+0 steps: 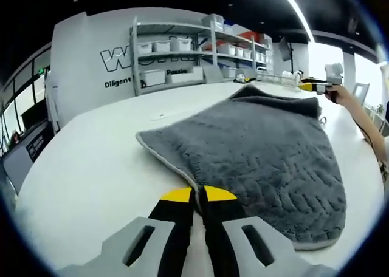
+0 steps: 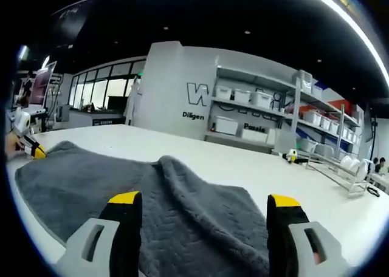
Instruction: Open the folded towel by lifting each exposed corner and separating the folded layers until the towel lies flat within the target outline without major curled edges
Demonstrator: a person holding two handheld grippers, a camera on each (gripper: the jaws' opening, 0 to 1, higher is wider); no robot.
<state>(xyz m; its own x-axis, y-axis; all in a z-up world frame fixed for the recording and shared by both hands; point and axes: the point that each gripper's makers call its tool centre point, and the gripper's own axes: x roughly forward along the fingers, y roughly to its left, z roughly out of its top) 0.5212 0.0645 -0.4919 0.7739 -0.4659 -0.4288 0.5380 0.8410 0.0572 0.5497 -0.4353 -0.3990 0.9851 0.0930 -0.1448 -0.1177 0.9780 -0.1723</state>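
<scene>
Just ahead of the left gripper [image 1: 199, 195], a grey towel [image 1: 261, 149] lies on the white counter [image 1: 91, 161], mostly spread out, its pale-trimmed edge running right up to the yellow tips. Those jaws are pressed together, and from here it looks as if they pinch the towel's near edge, though I cannot be sure cloth is actually caught between them.

In the right gripper view, the right gripper [image 2: 203, 204] hangs wide apart over the towel [image 2: 182, 222] with nothing in it. Directly before it a raised fold [image 2: 173, 167] humps up, and beyond that, toward the left gripper's side, the cloth lies flatter. The left gripper [image 2: 33, 149] shows at the far corner there, and in the left gripper view the right gripper [image 1: 310, 87] shows at the far end, held in a person's hand [image 1: 337, 93].

My guess is the unfolding is well along, with the hump still to be smoothed. The next move seems to call for the right gripper to drop onto the bunched layer, close on it, and draw it outward while the left end stays anchored.

Far beyond both grippers, wall shelves [image 2: 261, 116] carry white storage bins [image 1: 153, 76]; their contents are hidden. I can make out no target outline.
</scene>
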